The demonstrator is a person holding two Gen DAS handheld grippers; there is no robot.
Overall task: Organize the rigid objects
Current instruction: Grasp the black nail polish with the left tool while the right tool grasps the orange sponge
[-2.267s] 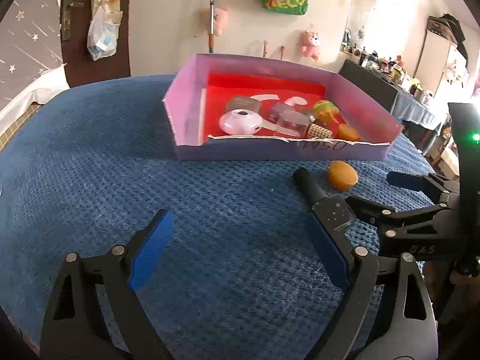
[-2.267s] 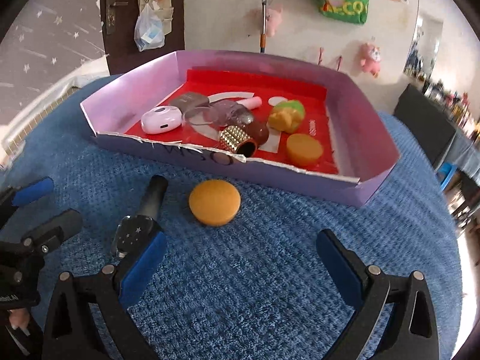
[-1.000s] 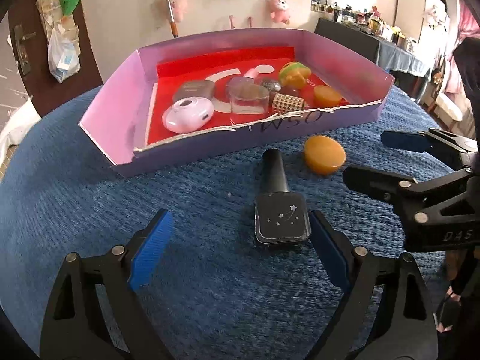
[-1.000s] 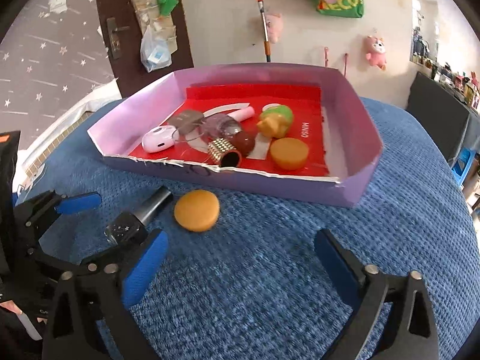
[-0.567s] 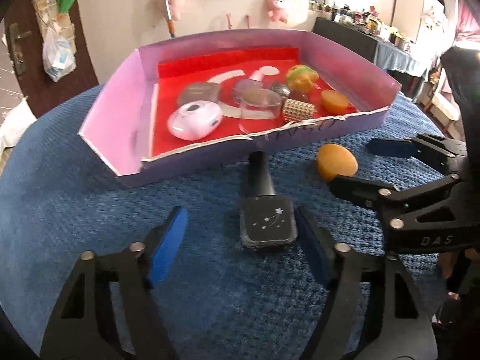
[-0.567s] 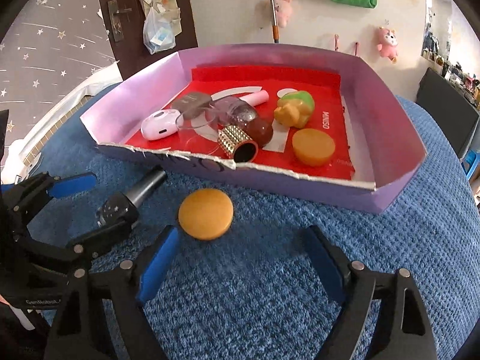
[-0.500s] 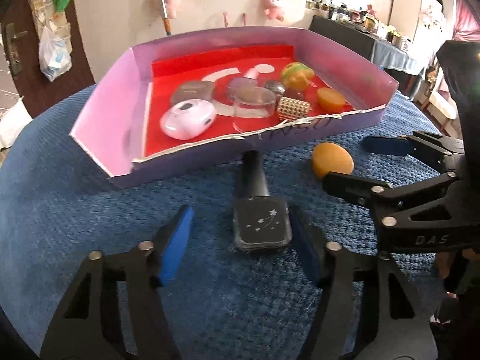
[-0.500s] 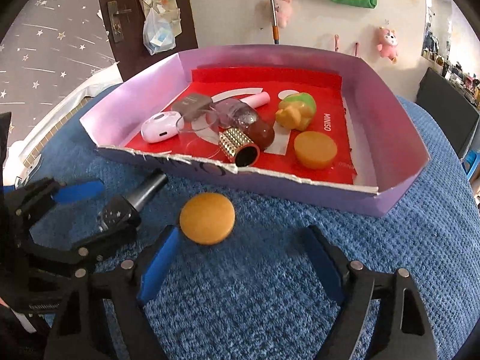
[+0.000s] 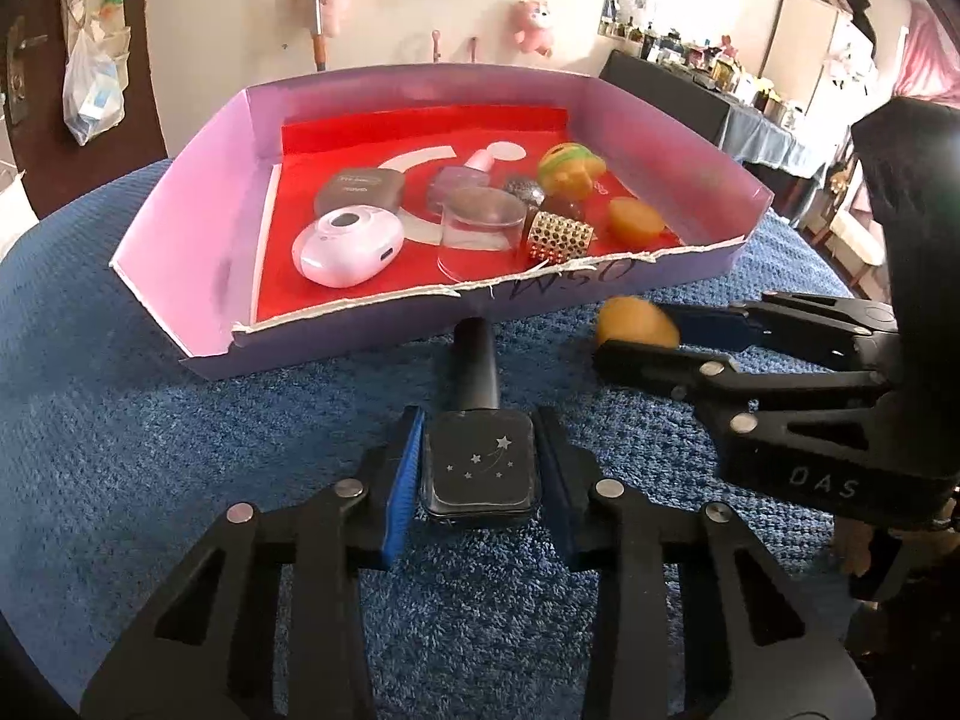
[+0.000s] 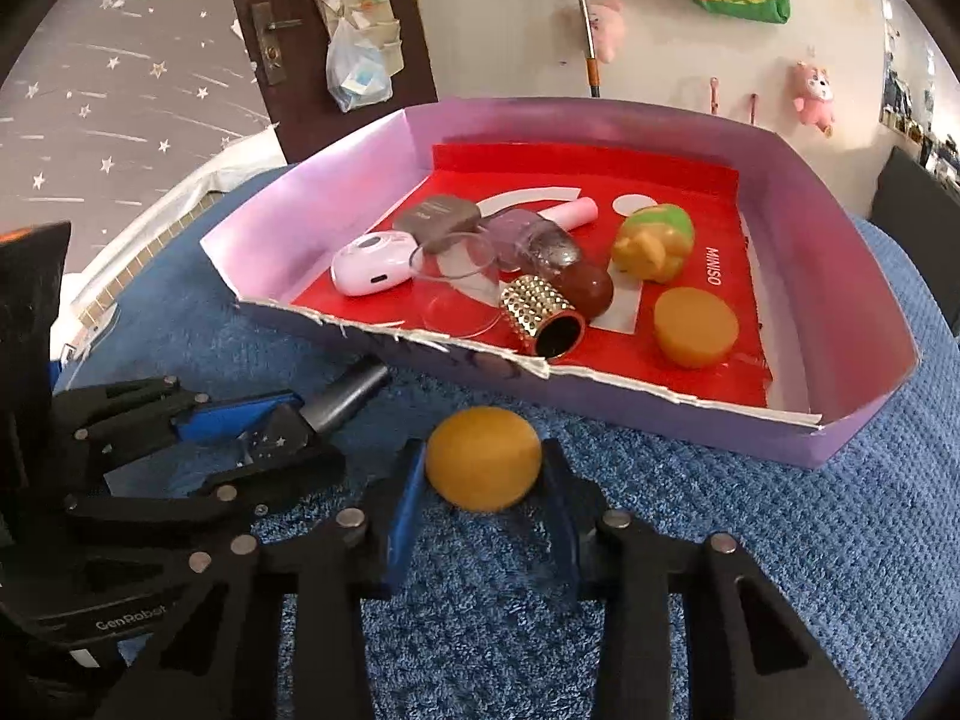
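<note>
A black nail polish bottle point(image 9: 477, 462) with a star print lies on the blue cloth, cap toward the purple box point(image 9: 180, 222). My left gripper point(image 9: 477, 468) is shut on its square body; the bottle also shows in the right wrist view point(image 10: 342, 399). My right gripper point(image 10: 483, 480) is shut on an orange round puck point(image 10: 482, 465), just in front of the box's torn front wall point(image 10: 660, 414). In the left wrist view the puck point(image 9: 636, 327) sits between the right gripper's fingers.
The box holds a pink earbud case point(image 9: 348, 246), a clear cup point(image 9: 480, 228), a gold studded tube point(image 9: 558, 237), a second orange puck point(image 10: 693, 327), a green-yellow toy point(image 10: 657, 243) and other small items. A blue cloth point(image 9: 120, 420) covers the table.
Both grippers moved forward and closed: the left one onto the nail polish bottle, the right one onto the orange puck. Both were open half a second ago.
</note>
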